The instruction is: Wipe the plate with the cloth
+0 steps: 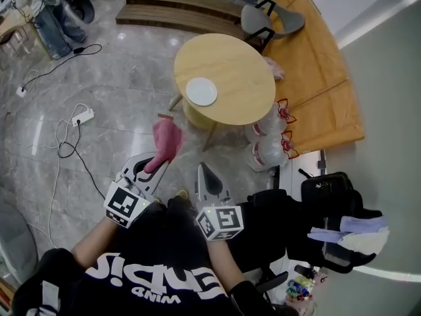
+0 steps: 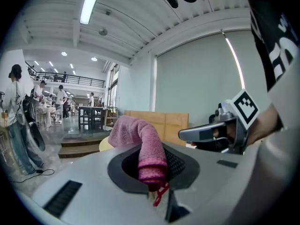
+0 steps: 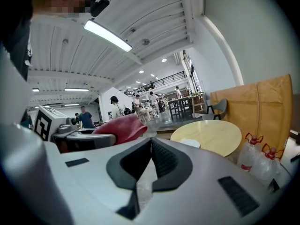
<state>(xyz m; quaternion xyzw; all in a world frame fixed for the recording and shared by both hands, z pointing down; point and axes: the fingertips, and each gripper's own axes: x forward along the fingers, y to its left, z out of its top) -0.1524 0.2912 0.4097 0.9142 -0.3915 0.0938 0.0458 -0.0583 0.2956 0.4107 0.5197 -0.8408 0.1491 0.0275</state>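
My left gripper (image 1: 148, 172) is clamped on the pink cloth (image 1: 168, 139) — the cloth stands up out of the jaws and flops over at its top. Just beside it, my right gripper (image 1: 208, 180) has its jaws together on nothing. Both hang over the floor (image 1: 99, 78), short of the round wooden surface (image 1: 237, 64). The white plate (image 1: 201, 91) lies near that surface's left edge — apart from the cloth.

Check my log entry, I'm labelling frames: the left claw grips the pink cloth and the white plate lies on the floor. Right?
Not quite: the left claw grips the pink cloth, but the white plate lies on the round table, not the floor, as the head view shows.
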